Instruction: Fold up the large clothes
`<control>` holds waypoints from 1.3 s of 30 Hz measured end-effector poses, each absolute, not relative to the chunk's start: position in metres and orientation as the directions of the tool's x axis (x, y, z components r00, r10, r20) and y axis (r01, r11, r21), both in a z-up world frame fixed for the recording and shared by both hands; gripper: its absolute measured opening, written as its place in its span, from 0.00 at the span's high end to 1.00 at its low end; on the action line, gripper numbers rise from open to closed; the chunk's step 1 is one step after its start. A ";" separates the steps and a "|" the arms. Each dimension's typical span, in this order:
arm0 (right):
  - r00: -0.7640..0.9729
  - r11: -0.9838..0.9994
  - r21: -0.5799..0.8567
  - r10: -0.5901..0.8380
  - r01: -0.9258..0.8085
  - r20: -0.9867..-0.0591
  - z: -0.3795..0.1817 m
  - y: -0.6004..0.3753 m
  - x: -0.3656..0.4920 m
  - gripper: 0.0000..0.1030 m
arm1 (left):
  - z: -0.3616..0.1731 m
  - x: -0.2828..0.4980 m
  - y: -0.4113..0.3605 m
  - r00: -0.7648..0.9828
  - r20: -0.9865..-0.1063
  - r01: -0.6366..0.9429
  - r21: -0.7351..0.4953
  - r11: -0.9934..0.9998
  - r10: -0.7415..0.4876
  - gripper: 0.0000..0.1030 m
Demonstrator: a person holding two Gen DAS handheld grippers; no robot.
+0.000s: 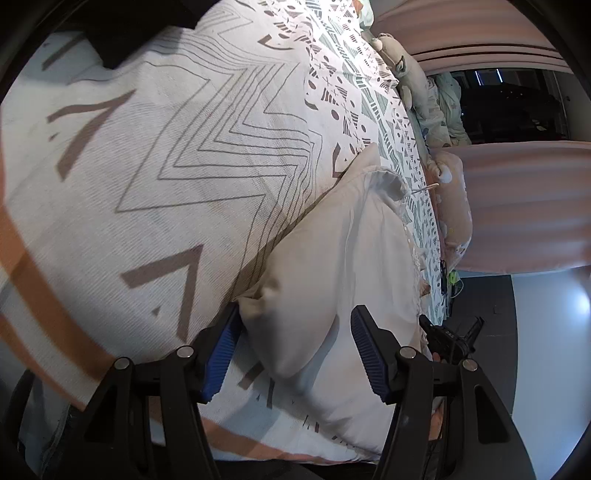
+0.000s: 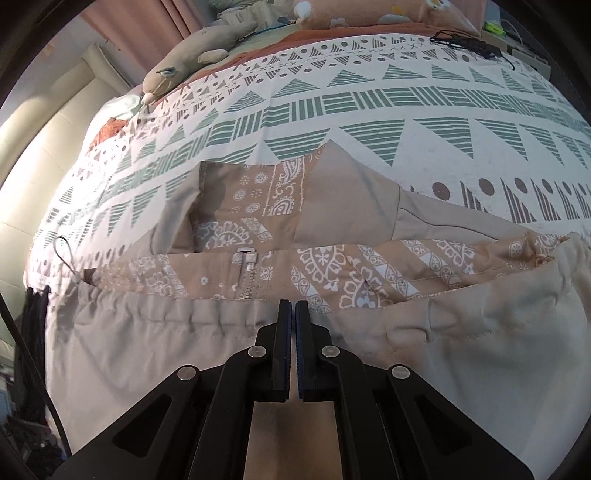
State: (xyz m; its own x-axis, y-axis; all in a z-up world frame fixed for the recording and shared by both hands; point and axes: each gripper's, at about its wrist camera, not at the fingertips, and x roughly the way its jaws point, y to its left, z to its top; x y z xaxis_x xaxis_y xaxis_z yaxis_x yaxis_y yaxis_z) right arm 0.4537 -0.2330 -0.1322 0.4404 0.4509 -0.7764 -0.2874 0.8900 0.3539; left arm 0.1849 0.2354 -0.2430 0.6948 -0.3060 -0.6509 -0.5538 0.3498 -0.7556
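Observation:
A large beige jacket with a paisley lining and a zipper lies on the patterned bedspread. My right gripper is shut on the jacket's elastic hem, with beige cloth pinched between the pads. In the left wrist view the same beige jacket lies bunched on the bedspread. My left gripper is open, its blue-padded fingers straddling a fold of the jacket without closing on it.
A grey plush toy and a pink pillow lie at the far edge of the bed. Pink curtains hang beyond. A black cable and device lie at the far right. My other gripper shows past the jacket.

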 end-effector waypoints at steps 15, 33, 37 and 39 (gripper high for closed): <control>0.443 0.828 0.424 0.556 -0.366 -0.704 -0.090 -0.281 0.373 0.08 | -0.213 0.168 0.216 0.702 -0.634 -0.506 -0.765 0.399 -0.325 0.40; 0.380 0.773 0.491 0.629 -0.402 -0.678 -0.110 -0.306 0.279 0.03 | -0.241 0.211 0.206 0.733 -0.565 -0.457 -0.821 0.341 -0.378 0.40; 0.366 0.769 0.501 0.633 -0.397 -0.682 -0.118 -0.313 0.263 0.03 | -0.220 0.206 0.204 0.793 -0.471 -0.341 -0.869 0.359 -0.387 0.40; 0.368 0.769 0.496 0.633 -0.403 -0.681 -0.121 -0.315 0.254 0.04 | -0.213 0.207 0.201 0.802 -0.459 -0.309 -0.867 0.391 -0.383 0.40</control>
State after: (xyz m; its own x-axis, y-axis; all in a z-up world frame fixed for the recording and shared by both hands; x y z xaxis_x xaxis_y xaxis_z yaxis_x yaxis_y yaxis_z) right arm 0.2536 -0.3149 -0.1208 0.3682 0.6329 -0.6810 -0.4032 0.7687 0.4964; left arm 0.2067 0.2008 -0.2131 0.8015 -0.3835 -0.4588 -0.3090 0.3912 -0.8669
